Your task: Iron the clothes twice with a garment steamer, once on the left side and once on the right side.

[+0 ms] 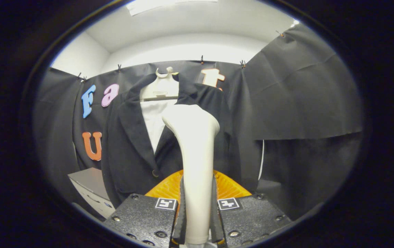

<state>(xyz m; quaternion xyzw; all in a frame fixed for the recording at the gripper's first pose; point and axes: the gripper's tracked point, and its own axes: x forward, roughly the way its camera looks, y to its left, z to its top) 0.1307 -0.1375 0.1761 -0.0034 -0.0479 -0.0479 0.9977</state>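
Between the two fingers point(182, 210) of the tongs point(197, 213) stands the garment steamer point(195, 155), upright; both fingers press its pale handle. Steamer head sits level with the chest of the dark jacket point(131, 144), just ahead; contact with the cloth cannot be judged. Jacket hangs over a white shirt point(152, 120) on a pale hanger point(160, 88). A grey box point(88, 186) sits low beside the jacket.

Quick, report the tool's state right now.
Tool: shut on the garment steamer, both fingers pressing its handle, head up toward the black jacket.
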